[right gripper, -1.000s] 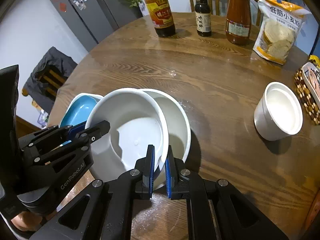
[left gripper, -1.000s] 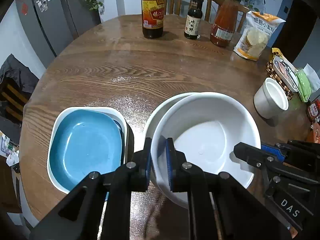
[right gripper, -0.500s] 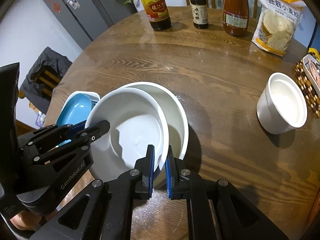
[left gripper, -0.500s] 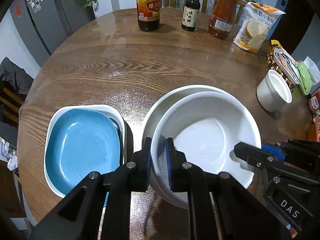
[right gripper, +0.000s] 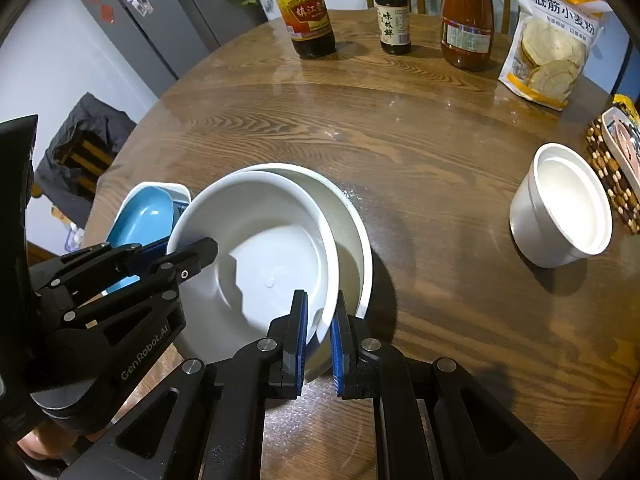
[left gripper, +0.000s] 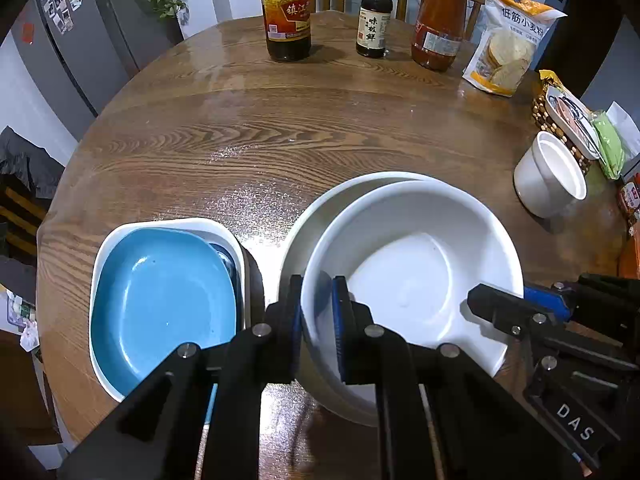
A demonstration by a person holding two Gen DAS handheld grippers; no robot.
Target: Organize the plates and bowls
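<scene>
Lower centre of frame, left claw [left gripper: 316, 320] and right claw [right gripper: 319, 334] each pinch opposite rims of the white bowl [left gripper: 416, 280], nested askew in a larger bowl [right gripper: 352, 216] on the worktop [left gripper: 320, 128]; glazed, rigid, likely slippery and breakable.

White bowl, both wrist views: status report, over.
Left gripper and right gripper both shut on white bowl rim. Bowl sits over second white bowl. Blue plate stack beside, apart. Nothing in the way.

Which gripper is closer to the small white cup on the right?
Right. The right gripper clamps the white bowl's rim nearest the small white cup; the left gripper clamps the far rim.
</scene>
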